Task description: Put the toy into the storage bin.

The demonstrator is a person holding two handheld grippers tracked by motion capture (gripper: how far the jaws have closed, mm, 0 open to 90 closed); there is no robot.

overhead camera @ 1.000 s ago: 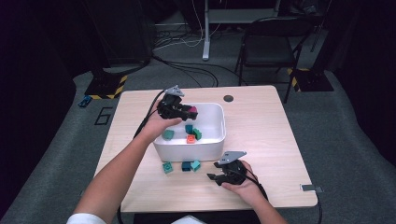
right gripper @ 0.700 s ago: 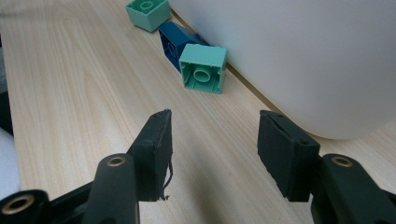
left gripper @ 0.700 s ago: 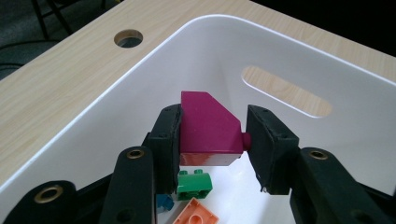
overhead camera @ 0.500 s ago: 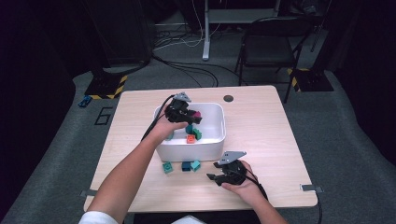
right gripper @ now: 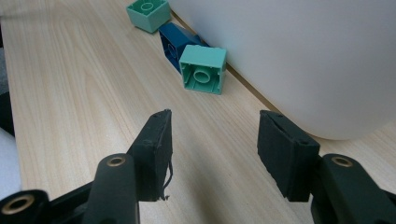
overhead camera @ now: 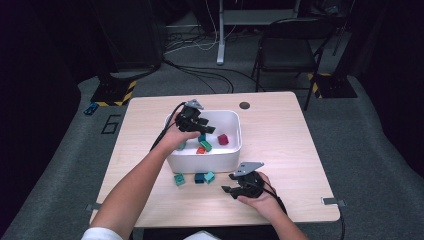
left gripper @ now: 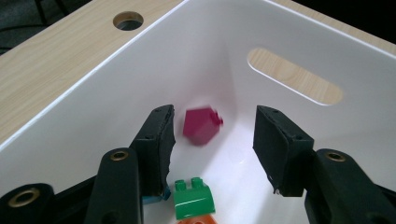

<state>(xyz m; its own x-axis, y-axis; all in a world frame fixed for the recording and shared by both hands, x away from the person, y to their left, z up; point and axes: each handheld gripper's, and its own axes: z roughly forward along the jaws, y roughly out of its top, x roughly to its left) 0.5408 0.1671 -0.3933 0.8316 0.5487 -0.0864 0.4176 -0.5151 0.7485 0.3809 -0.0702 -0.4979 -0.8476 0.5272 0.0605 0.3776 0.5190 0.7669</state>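
A: How far is the sorting judged to have come?

B: Several blocks are already seen inside the white bin (overhead camera: 235,150), among them a green block (left gripper: 194,198) and an orange one below it. A magenta block (left gripper: 201,125) is caught blurred between the jaws of the left gripper (left gripper: 212,140), untouched by either pad, so it is taken as just dropped. The jaws have just been opening and now stand apart with nothing clamped.

A: And what is left?

B: Three blocks on the table (overhead camera: 280,130), at the bin's six o'clock side: a teal block (overhead camera: 178,179) at the left, a dark blue block (overhead camera: 199,177) in the middle, and a second teal block (overhead camera: 209,176) touching it on the right.

A: How are the hands posed?

B: The left gripper is held over the bin's nine o'clock wall, pointed down into the bin. The right gripper (overhead camera: 234,188) is rested low on the table at about five o'clock from the bin, aimed toward the loose blocks; its jaws are parted and empty, the nearest teal block lying ahead of them.
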